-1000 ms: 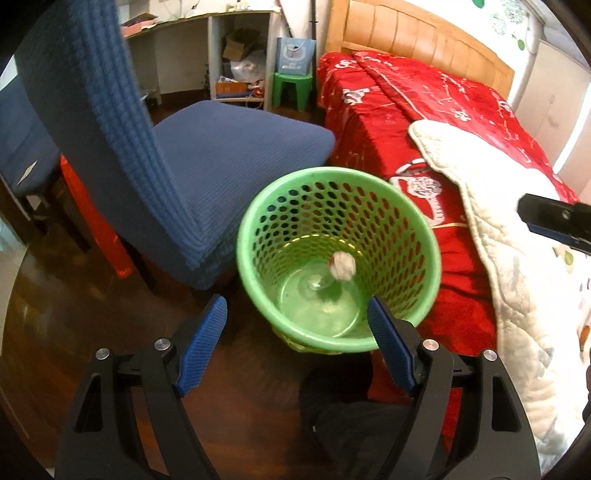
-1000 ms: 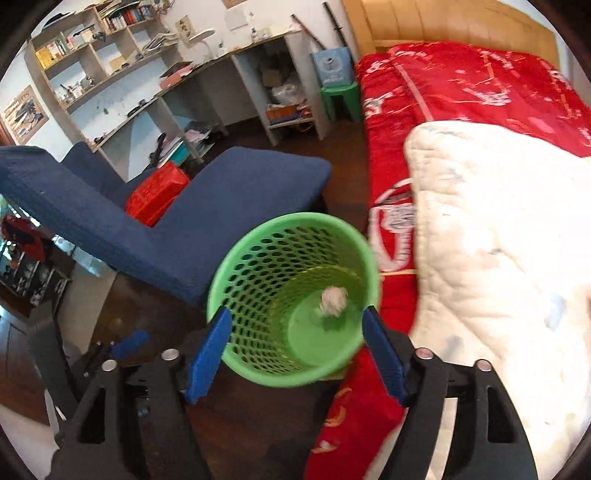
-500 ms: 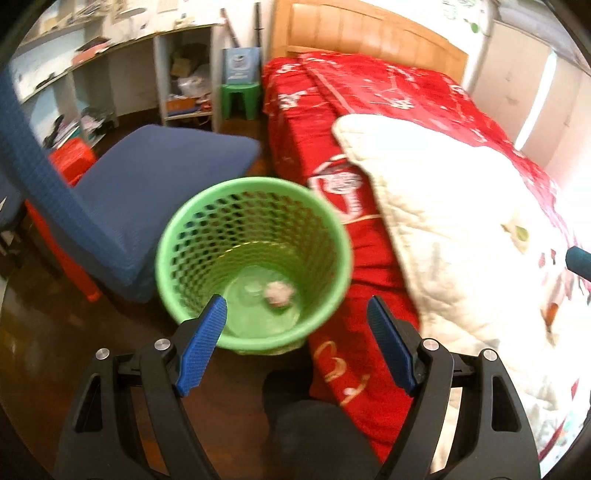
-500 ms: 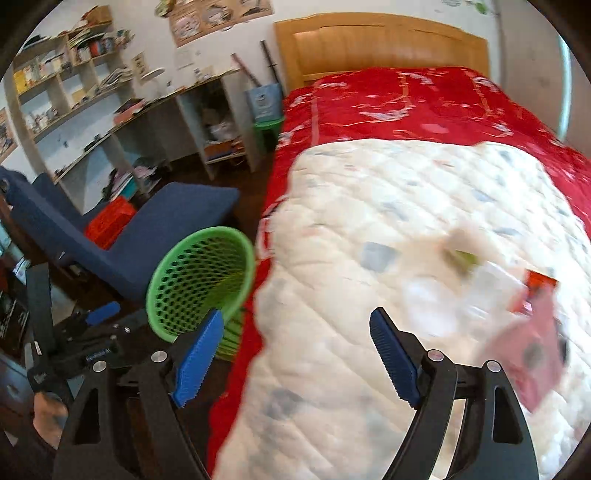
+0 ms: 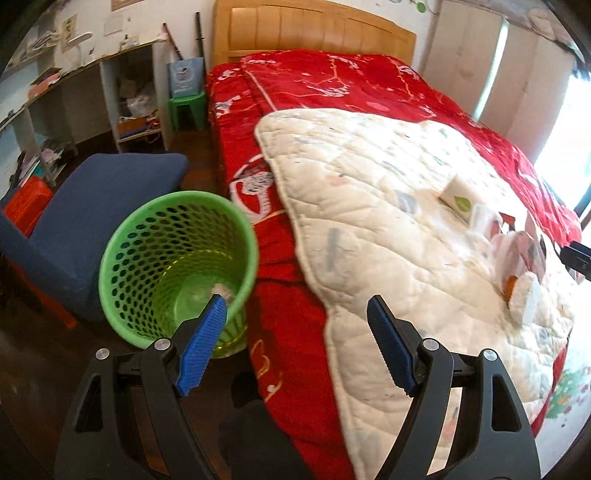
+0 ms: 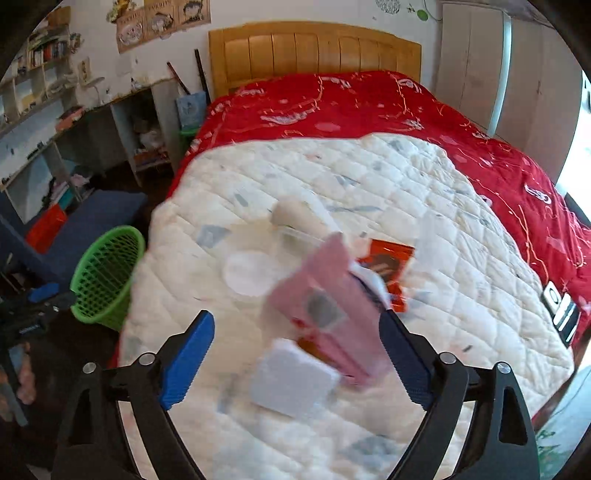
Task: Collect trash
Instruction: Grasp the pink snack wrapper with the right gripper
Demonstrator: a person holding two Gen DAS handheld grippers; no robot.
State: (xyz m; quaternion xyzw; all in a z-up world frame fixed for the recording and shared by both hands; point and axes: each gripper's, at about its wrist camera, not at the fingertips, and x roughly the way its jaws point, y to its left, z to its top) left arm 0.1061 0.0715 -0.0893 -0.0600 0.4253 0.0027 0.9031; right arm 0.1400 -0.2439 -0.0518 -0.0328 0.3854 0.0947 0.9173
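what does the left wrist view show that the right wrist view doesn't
Only the left wrist view looks into the green bin, where a crumpled scrap lies on the bottom, and shows the green stool.

Only the right wrist view shows the trash up close: a pink packet, a white pad, a red wrapper, plus the wall posters.

Both show the bed, the white quilt, the blue chair and each view's own empty gripper; the right one's jaws have just been opening.
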